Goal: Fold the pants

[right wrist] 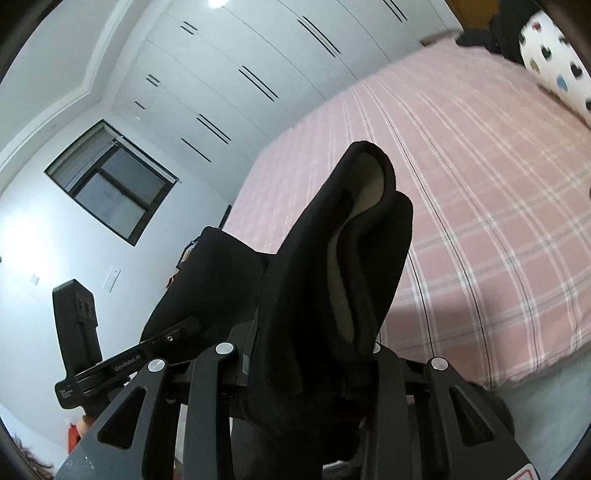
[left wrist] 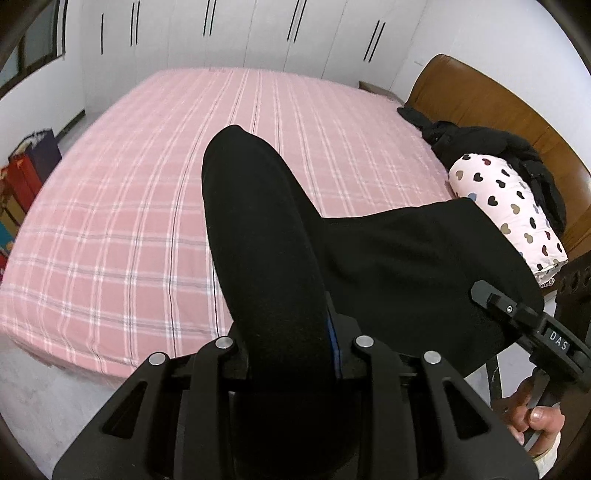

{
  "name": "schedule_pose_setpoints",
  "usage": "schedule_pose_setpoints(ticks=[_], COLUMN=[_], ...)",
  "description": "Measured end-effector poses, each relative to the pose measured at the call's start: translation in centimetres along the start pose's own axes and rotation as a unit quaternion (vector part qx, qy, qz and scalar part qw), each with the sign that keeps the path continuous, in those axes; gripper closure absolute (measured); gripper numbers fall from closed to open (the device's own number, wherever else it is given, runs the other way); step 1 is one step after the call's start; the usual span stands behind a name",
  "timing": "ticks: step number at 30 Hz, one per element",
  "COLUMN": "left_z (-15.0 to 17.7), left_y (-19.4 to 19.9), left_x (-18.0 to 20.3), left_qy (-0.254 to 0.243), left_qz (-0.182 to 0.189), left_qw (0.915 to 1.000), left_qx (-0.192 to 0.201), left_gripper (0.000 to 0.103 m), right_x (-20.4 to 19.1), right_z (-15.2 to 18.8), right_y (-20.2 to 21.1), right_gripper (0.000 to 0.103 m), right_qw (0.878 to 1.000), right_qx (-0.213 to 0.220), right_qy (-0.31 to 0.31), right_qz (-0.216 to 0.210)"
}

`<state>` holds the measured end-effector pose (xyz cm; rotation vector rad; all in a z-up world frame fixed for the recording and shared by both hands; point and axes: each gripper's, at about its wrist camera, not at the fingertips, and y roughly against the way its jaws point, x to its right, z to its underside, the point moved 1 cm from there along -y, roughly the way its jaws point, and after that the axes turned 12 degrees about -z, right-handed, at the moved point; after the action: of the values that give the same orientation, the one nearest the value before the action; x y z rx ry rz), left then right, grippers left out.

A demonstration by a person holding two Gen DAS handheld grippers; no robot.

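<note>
The black pants (left wrist: 388,266) hang in the air in front of the near edge of the bed, stretched between both grippers. My left gripper (left wrist: 291,354) is shut on a thick fold of the pants, which stands up between its fingers. My right gripper (right wrist: 310,369) is shut on another bunch of the pants (right wrist: 332,266), whose pale fleece lining shows at the top. The right gripper also shows at the right of the left wrist view (left wrist: 517,314). The left gripper shows at the left of the right wrist view (right wrist: 162,339). The fingertips are hidden by cloth.
A bed with a pink plaid sheet (left wrist: 147,184) lies ahead. A heart-print pillow (left wrist: 509,210) and a black jacket (left wrist: 491,147) lie by the wooden headboard (left wrist: 480,96). White wardrobes (left wrist: 258,33) stand behind. Bags (left wrist: 26,173) stand on the floor at left.
</note>
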<state>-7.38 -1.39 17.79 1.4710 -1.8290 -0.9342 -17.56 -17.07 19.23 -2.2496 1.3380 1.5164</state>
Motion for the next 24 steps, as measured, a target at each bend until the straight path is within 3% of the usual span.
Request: schedule_pose_setpoints(ticks=[12, 24], left_z=[-6.1, -14.9], left_y=[2.9, -0.9], left_x=[0.9, 1.4], left_qy=[-0.015, -0.024], left_qz=[-0.004, -0.023], left_qw=[0.9979, 0.9947], left_qx=[0.062, 0.098], left_gripper=[0.076, 0.076], right_x=[-3.4, -2.4], right_z=[-5.5, -14.1], right_y=[-0.3, -5.8], right_gripper=[0.074, 0.074], right_qw=[0.998, 0.994], right_qx=[0.036, 0.065], right_qy=[0.046, 0.082], right_qz=[-0.013, -0.016])
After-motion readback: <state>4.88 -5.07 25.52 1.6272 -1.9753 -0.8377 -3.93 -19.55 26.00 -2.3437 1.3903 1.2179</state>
